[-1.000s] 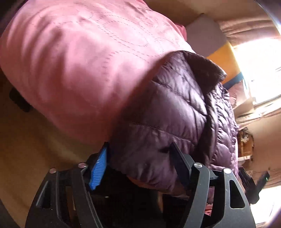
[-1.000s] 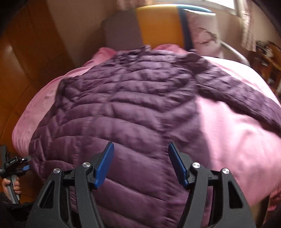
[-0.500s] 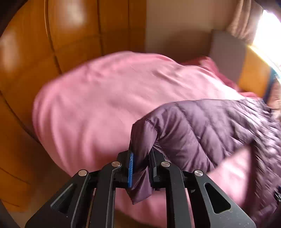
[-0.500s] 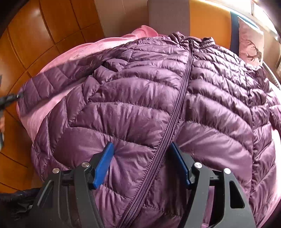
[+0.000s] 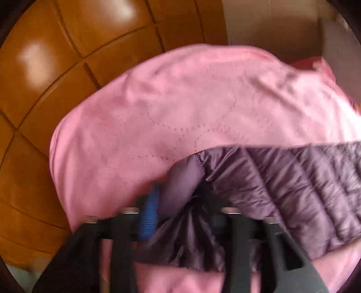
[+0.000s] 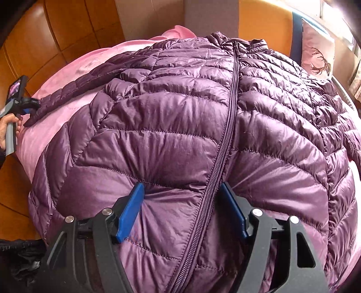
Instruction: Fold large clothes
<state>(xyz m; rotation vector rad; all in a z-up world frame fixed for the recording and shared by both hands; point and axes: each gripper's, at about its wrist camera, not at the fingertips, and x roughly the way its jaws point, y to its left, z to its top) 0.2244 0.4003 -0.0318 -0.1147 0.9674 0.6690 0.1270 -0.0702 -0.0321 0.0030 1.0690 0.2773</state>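
Note:
A purple quilted puffer jacket [image 6: 180, 126] lies front up and zipped on a pink bedspread [image 6: 56, 126]. My right gripper [image 6: 182, 202] is open, its blue pads resting on the jacket's lower hem on either side of the zipper [image 6: 225, 135]. My left gripper [image 5: 178, 202] is shut on the cuff of the jacket's left sleeve [image 5: 282, 184], stretched out over the bedspread [image 5: 180, 108]. The left gripper also shows at the far left of the right wrist view [image 6: 27, 106], holding the sleeve end.
Wooden floor [image 5: 45, 78] surrounds the bed's left side. A grey and orange headboard [image 6: 248, 20] and a pink pillow with a deer print [image 6: 315, 54] stand beyond the jacket's collar. Dark cloth [image 6: 20, 259] lies at the lower left.
My left gripper closed on the sleeve cuff and pulled the sleeve out sideways from the jacket body. My right gripper came lower over the hem and stayed open.

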